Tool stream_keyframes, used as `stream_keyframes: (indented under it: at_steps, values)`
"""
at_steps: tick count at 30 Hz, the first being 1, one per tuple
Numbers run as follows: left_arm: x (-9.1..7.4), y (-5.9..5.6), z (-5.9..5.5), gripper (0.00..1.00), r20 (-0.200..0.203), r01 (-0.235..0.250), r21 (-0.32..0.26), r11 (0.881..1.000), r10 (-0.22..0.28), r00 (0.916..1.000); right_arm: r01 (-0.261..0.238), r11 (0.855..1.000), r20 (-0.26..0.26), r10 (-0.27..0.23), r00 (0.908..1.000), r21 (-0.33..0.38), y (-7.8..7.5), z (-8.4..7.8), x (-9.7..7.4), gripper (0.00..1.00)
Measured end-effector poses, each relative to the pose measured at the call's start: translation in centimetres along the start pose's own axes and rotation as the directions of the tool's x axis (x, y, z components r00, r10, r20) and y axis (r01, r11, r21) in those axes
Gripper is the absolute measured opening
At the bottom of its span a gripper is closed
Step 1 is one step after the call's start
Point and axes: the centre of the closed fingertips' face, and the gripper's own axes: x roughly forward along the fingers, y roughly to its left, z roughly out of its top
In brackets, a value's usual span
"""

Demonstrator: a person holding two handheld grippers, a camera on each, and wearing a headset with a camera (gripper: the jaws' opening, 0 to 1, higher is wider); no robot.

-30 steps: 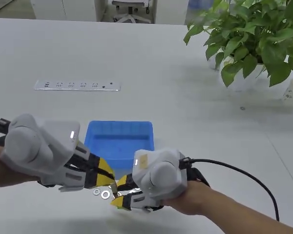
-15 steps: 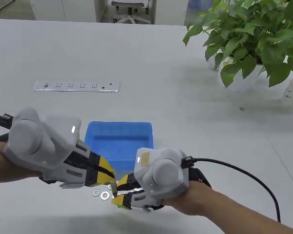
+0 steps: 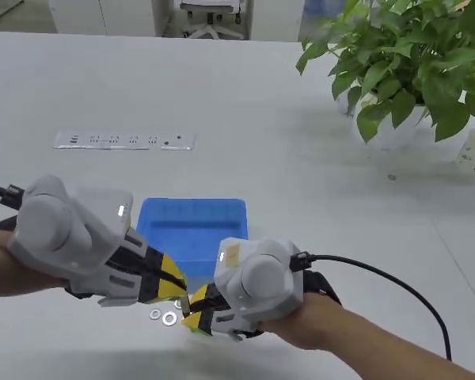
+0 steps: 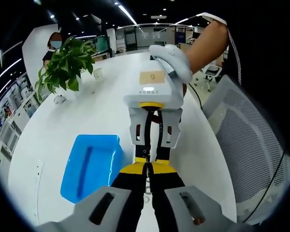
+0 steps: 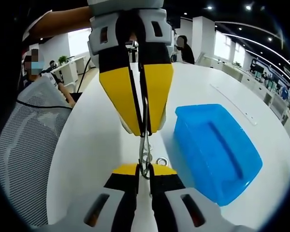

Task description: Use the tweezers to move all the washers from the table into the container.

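My two grippers meet tip to tip at the near edge of the white table [image 3: 301, 158]. The left gripper [image 3: 178, 288] and the right gripper [image 3: 195, 310] are both shut on the thin metal tweezers [image 5: 144, 145], which run between their yellow jaws. In the right gripper view my own jaws [image 5: 144, 175] pinch one end, and the left gripper [image 5: 144, 126] clamps the tweezers from above. Two washers [image 3: 163, 317] lie on the table just below the jaws, beside the tweezers [image 5: 161, 161]. The blue container [image 3: 191, 226] sits directly behind the grippers.
A white power strip [image 3: 123, 141] lies at the back left. A potted plant [image 3: 404, 71] stands at the back right. A black cable [image 3: 380, 277] trails from the right gripper. A mesh chair [image 5: 24, 145] and seated people are beyond the table edge.
The right gripper has shifted slightly left toward the left gripper, so less of the tweezers shows between them. The washers and the container have not moved.
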Motion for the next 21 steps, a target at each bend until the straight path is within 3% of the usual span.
stream_keyframes:
  at_steps: [21]
  values:
    - [-0.63,-0.36,0.57,0.06,-0.025,0.011,0.022,1.000,-0.010,0.9996,0.001,1.000,-0.003,-0.001,1.0000,-0.009,0.26,0.59,-0.67,0.09]
